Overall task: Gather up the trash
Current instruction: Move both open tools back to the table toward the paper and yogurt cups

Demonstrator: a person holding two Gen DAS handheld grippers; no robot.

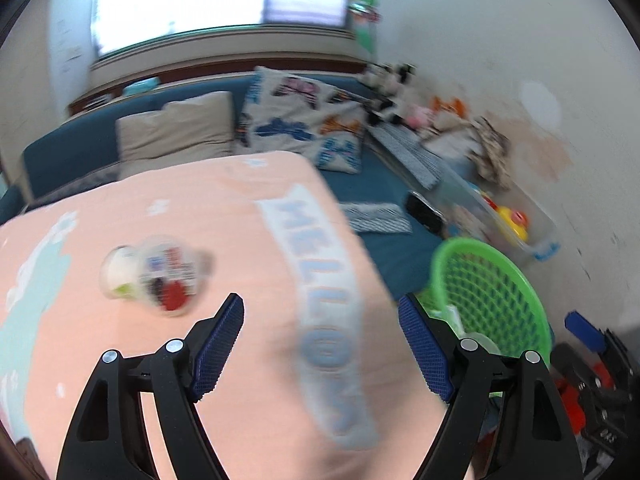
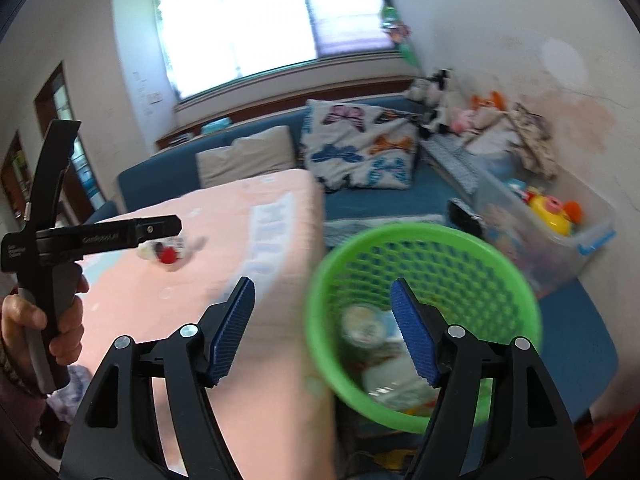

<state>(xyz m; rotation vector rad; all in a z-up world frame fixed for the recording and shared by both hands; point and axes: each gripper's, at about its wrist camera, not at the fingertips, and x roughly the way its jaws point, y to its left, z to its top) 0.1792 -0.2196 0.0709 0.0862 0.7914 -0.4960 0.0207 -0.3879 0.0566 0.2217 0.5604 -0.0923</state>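
Observation:
A clear plastic cup with a printed label and a red patch lies on its side on the pink cloth. My left gripper hovers open and empty over the cloth, to the right of and nearer than the cup. A green mesh basket stands to the right of the pink surface, with wrappers and a lidded cup inside. My right gripper is open and empty above the basket's left rim. In the right wrist view the cup sits just beyond the left gripper's tip.
The pink cloth bears a "HELLO" print near its right edge. A blue sofa with cushions lies behind. A clear bin of toys stands at the right wall. A hand holds the left gripper's handle.

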